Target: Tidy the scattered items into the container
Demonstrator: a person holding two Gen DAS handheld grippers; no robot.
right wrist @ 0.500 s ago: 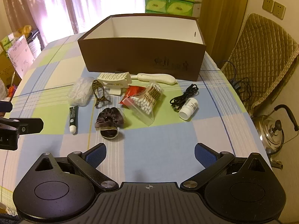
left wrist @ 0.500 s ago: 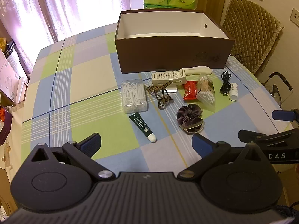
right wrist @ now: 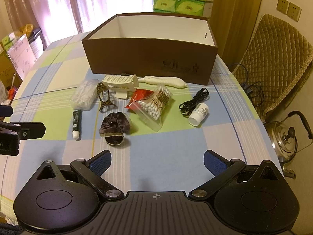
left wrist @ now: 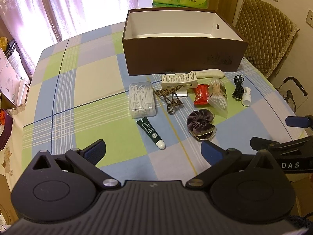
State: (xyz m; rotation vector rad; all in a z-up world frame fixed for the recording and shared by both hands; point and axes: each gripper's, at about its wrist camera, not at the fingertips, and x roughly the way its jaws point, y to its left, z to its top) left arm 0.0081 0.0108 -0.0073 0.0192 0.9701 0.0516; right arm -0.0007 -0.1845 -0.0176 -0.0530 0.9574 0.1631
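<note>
Almost nothing has shifted since the earlier frame: both views sit marginally closer. The left hand-held gripper and right hand-held gripper hover wide open, empty. Ahead lie the tube and scrunchie; beyond stands the box.

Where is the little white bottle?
The little white bottle lies on its side on the tablecloth at the right end of the clutter in the right wrist view, touching the black cable, right of the cotton swab bag.
</note>
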